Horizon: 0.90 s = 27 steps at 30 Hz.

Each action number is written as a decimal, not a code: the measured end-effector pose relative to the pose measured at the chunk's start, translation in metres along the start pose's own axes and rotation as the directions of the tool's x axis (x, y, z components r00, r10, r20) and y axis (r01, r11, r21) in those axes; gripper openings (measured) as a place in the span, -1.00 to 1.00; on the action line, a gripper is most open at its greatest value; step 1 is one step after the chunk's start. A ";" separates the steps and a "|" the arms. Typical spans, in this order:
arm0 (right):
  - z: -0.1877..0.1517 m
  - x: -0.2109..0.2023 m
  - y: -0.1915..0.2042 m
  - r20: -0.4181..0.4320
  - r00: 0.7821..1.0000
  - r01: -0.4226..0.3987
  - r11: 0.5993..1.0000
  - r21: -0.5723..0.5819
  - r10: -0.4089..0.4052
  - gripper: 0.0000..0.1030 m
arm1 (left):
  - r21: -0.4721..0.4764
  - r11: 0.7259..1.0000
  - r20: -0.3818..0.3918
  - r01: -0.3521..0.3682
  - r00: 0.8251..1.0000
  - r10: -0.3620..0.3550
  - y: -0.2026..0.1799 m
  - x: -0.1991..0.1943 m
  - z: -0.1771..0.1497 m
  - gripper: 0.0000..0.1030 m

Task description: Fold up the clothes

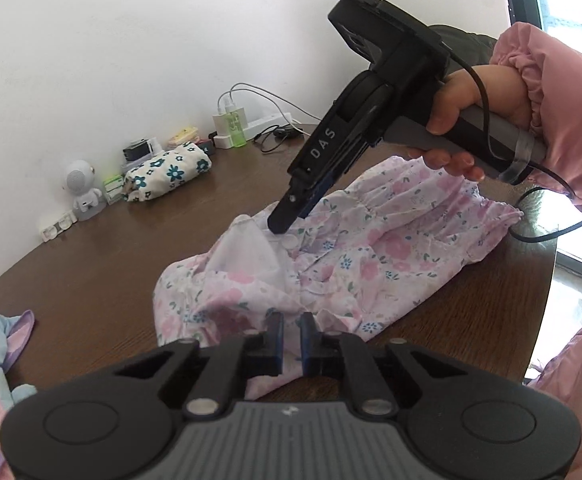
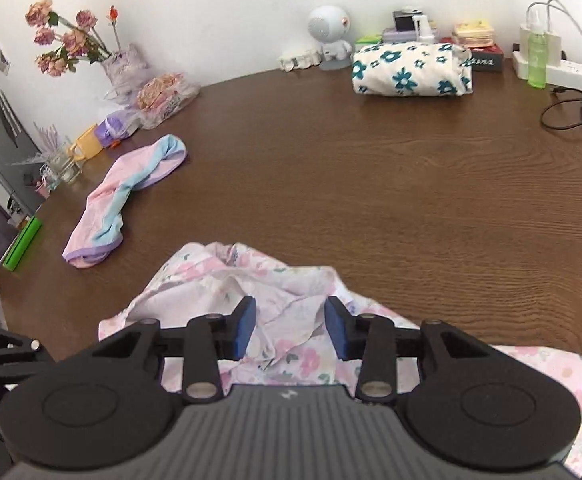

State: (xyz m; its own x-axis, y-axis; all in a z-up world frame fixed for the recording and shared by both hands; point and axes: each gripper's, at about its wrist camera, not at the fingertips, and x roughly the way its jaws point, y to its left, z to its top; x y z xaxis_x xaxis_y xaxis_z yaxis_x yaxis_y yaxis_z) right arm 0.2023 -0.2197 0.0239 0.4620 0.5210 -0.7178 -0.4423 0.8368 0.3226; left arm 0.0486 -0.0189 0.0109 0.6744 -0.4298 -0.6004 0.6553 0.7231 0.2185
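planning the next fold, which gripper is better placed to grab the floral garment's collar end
Right, probably. The right gripper is open, its fingers straddling the bunched collar of the floral garment. The left gripper is nearly shut at the garment's near edge.

I'm working in a home, at a brown wooden table (image 2: 371, 168) against a white wall: dried roses in a vase (image 2: 125, 62), a small robot figurine (image 2: 331, 36), a power strip (image 2: 571, 68) with chargers, and a yellow mug (image 2: 87, 146).
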 end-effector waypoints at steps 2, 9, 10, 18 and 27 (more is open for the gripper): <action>-0.007 0.008 0.004 -0.036 0.999 -0.005 1.000 -0.030 0.004 -0.36 | -0.004 1.000 -0.006 0.006 1.000 -0.006 0.000 0.006 0.002 -0.85; -0.013 -0.006 0.009 0.000 1.000 0.011 0.998 -0.063 -0.011 -0.35 | -0.047 0.999 0.013 0.019 1.000 -0.018 0.008 -0.003 0.000 -0.69; -0.013 -0.015 0.011 0.026 1.000 0.011 0.997 -0.070 -0.009 -0.34 | -0.054 0.998 0.016 0.021 1.000 -0.020 0.009 -0.004 0.000 -0.48; -0.018 -0.030 0.062 0.097 0.993 -0.042 0.969 -0.242 0.067 -0.19 | -0.180 0.983 0.073 0.043 0.997 -0.030 0.034 -0.032 -0.005 0.01; -0.043 0.022 0.059 -0.010 0.999 0.036 0.960 -0.278 -0.041 -0.23 | -0.490 0.870 0.017 -0.055 0.997 0.073 0.094 -0.034 -0.019 0.31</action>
State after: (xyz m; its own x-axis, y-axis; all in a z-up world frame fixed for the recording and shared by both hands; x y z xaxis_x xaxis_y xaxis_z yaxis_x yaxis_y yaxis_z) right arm 0.1538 -0.1663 0.0007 0.4721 0.4848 -0.7363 -0.6214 0.7754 0.1122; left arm 0.0811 0.0743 0.0370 0.7263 -0.3848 -0.5696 0.3658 0.9179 -0.1537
